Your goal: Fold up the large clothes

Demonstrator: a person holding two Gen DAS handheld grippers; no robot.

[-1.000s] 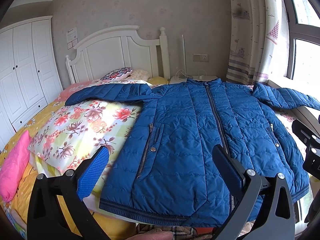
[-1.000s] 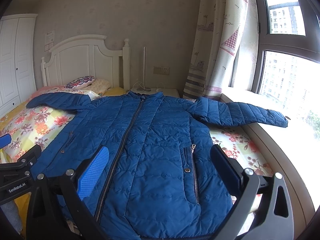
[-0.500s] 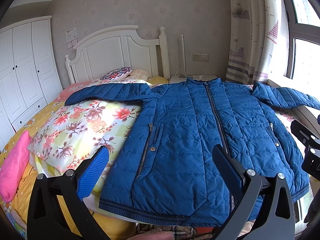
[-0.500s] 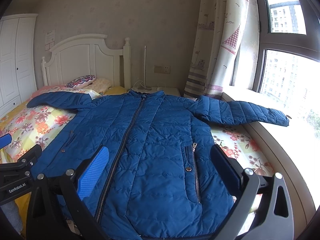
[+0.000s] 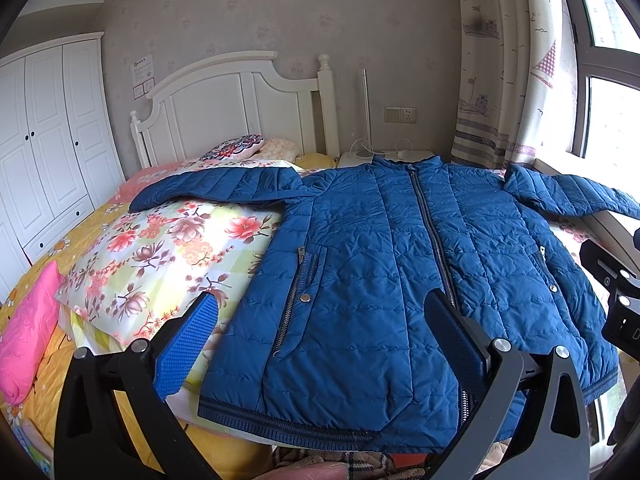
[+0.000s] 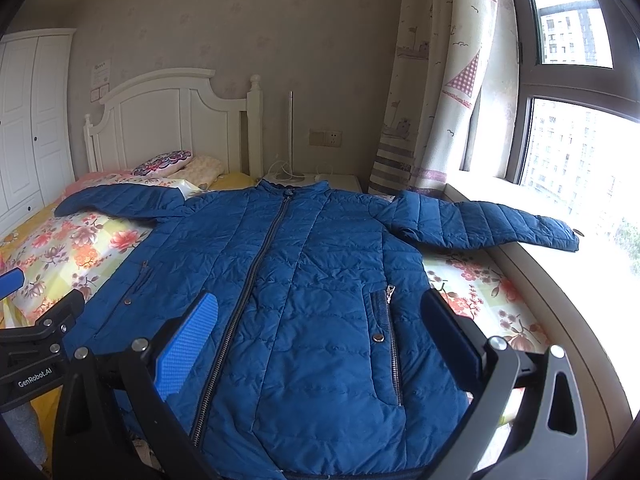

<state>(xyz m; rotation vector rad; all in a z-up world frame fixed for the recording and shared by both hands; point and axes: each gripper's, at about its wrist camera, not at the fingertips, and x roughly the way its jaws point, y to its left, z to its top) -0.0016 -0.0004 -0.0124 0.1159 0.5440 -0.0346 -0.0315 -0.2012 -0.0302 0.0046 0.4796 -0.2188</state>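
Right now I am holding both grippers above the foot edge of the bed (image 5: pixel 36 360), neither one touching anything: my left gripper (image 5: pixel 316 332) is standing with its jaws spread wide and empty, and my right gripper (image 6: pixel 320 332) is doing the same. The blue quilted jacket (image 6: pixel 304 280) is lying face up and zipped across the bed, hem toward me, collar toward the headboard (image 5: pixel 224 100). Its left sleeve (image 5: pixel 216 186) is stretching out over the floral pillow (image 5: pixel 160 248), and its right sleeve (image 6: pixel 484 224) is reaching past the window-side edge of the bed onto the sill.

I am judging the first fold to be the sleeves. To do it well, I am planning to pinch each cuff through both padded layers, lift only enough to clear the body, and lay the sleeve flat across the chest. The slick filling is likely to slide, so I am favouring a deep bite over a fingertip nip.
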